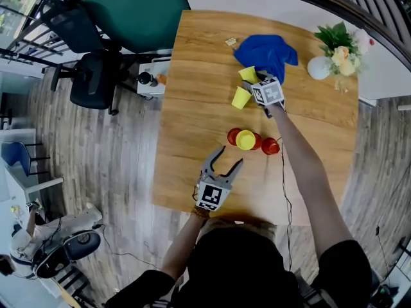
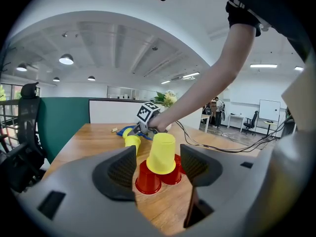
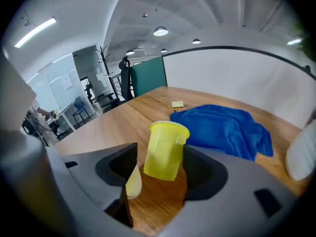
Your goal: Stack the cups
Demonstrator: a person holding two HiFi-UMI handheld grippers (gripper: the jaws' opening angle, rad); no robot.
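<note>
A yellow cup stands open end up, a little tilted, between the jaws of my right gripper. It sits against the right jaw, and a gap shows on the left side. Part of a second yellow cup shows behind the left jaw; in the head view this cup is beside the first. My right gripper is at the far middle of the table. Nearer, a yellow cup rests upside down on red cups. My left gripper is open just short of them, with nothing held.
A crumpled blue cloth lies right behind the right gripper. A white vase with flowers stands at the table's far right corner, a small scrap at the far edge. Office chairs stand on the floor to the left.
</note>
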